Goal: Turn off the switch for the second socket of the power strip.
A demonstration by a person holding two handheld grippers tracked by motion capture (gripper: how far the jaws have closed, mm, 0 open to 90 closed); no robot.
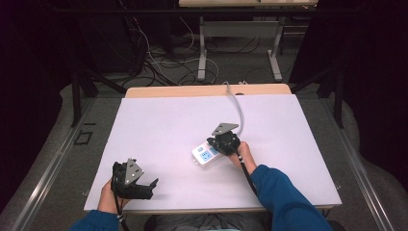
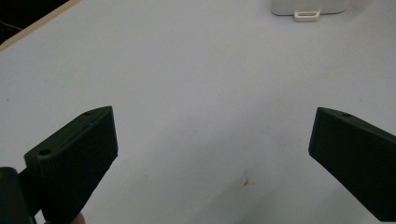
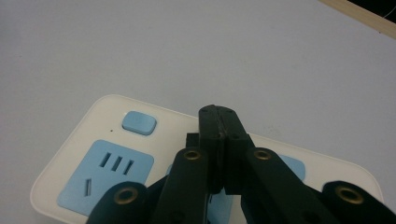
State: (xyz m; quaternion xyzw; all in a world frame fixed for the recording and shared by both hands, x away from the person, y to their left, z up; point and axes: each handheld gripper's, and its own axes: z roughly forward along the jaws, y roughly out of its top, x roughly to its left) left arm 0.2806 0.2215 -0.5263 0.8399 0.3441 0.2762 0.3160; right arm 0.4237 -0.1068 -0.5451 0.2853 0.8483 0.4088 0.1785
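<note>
Two tools | left tool (image 1: pixel 153 184) jaws apart | right tool (image 3: pixel 219 114) jaws together over unlabelled power strip (image 3: pixel 100 154)

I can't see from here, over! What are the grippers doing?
Left hand-held gripper open, over bare table. Right hand-held gripper shut, tips over white power strip with blue sockets; grip unclear. Nothing in the way.

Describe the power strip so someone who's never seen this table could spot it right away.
On the white table, look right of centre, under the right gripper, whose jaws are closed above it. The power strip is a white rounded slab with pale blue sockets and a blue button, its grey cord trailing away.
</note>
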